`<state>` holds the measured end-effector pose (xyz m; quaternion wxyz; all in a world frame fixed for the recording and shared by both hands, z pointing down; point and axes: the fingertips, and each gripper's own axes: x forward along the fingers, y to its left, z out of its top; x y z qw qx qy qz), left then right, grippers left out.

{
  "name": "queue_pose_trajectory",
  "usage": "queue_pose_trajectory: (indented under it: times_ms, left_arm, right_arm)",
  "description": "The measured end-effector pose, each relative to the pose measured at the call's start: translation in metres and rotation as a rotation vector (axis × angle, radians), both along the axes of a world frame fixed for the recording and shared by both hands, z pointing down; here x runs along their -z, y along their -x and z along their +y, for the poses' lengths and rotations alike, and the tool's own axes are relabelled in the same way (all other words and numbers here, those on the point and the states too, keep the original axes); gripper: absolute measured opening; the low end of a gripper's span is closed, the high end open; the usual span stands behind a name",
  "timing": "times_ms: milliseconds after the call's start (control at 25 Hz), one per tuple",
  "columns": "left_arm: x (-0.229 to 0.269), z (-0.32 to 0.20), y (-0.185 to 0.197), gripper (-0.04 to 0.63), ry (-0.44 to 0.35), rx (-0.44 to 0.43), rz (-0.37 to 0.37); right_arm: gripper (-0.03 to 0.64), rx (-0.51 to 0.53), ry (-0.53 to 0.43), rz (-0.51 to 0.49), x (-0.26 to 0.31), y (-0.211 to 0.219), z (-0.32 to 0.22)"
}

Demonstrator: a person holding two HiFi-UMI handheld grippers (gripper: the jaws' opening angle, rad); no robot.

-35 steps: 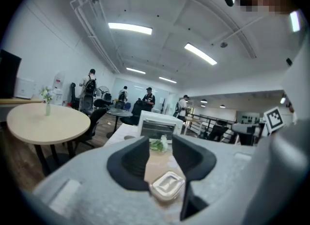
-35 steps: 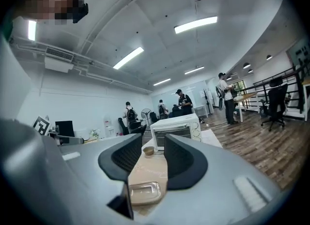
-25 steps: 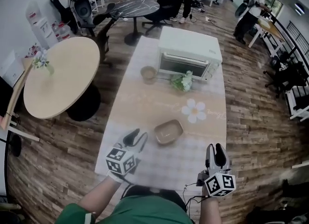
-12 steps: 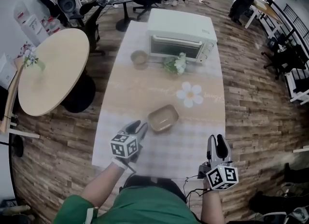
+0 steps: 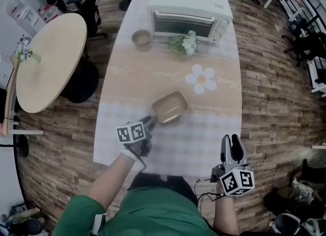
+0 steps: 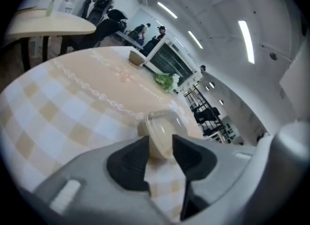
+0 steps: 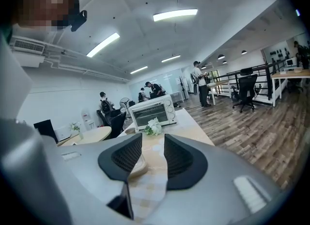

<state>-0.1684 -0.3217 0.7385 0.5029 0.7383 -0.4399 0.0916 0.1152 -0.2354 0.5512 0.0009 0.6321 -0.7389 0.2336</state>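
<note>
Your left gripper [image 6: 161, 142] has its fingers narrowly apart. The near end of a shallow tan container [image 6: 163, 126] sits between their tips, on the checked tablecloth [image 5: 204, 134]. Your right gripper [image 7: 153, 144] has its fingers parted and empty; the container lies ahead and left of them.

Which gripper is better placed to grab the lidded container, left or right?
Left, probably. The left gripper has its open jaws lined up on the near end of the lidded container. The right gripper hangs open by the near edge of the table, off to the side.
</note>
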Motion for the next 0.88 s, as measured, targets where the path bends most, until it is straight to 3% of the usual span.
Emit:
queue_pose_trajectory:
  times_ms: [160, 400, 640, 880]
  left_arm:
    - [-0.014, -0.011, -0.003, 0.149, 0.054, 0.045, 0.058]
    - [-0.023, -0.019, -0.004, 0.109, 0.077, 0.060, 0.050]
    - [-0.032, -0.017, -0.006, 0.078, 0.126, 0.091, 0.090]
    - [-0.029, -0.020, -0.004, 0.060, 0.123, 0.100, 0.098]
  right_arm:
    - [0.143, -0.010, 0.014, -0.004, -0.012, -0.007, 0.003]
    - [0.143, -0.006, 0.018, -0.004, -0.016, -0.011, -0.001]
    - [0.143, 0.001, 0.036, -0.005, -0.016, -0.010, -0.003]
    - [0.143, 0.005, 0.044, -0.005, -0.019, -0.013, -0.001]
